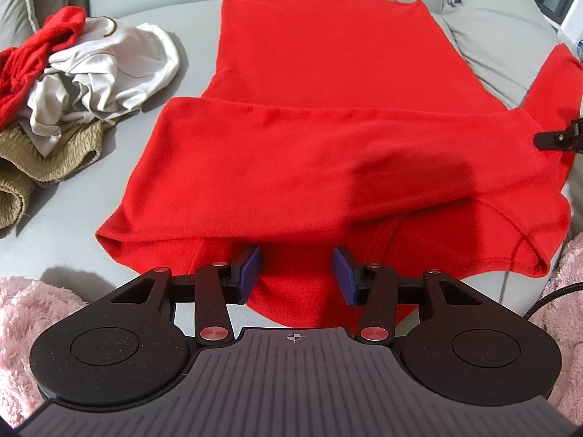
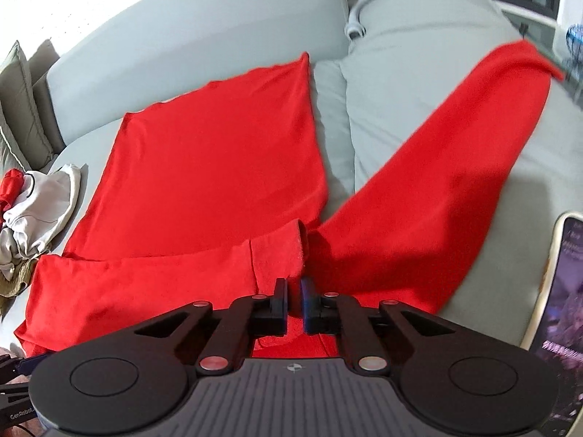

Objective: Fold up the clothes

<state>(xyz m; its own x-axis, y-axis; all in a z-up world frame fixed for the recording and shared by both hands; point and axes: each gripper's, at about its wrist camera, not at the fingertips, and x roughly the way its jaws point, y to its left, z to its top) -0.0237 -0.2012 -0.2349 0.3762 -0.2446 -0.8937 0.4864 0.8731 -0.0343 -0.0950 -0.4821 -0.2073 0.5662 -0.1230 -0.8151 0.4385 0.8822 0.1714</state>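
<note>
Right wrist view: the right gripper (image 2: 295, 300) is pinched closed on the red top (image 2: 218, 167) near its folded sleeve cuff (image 2: 278, 255), on a grey sofa (image 2: 419, 109). A thin pinch could slip when lifted. The left gripper (image 1: 297, 273) hangs half open, collar edge between its pads, untouched.

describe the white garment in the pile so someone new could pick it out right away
Start at the big red long-sleeved top spread flat across the grey sofa seat, then look to its left for a small heap of clothes. The crumpled white garment lies between a bunched red cloth and a ribbed olive-tan knit; it alone is pale and smooth.
</note>
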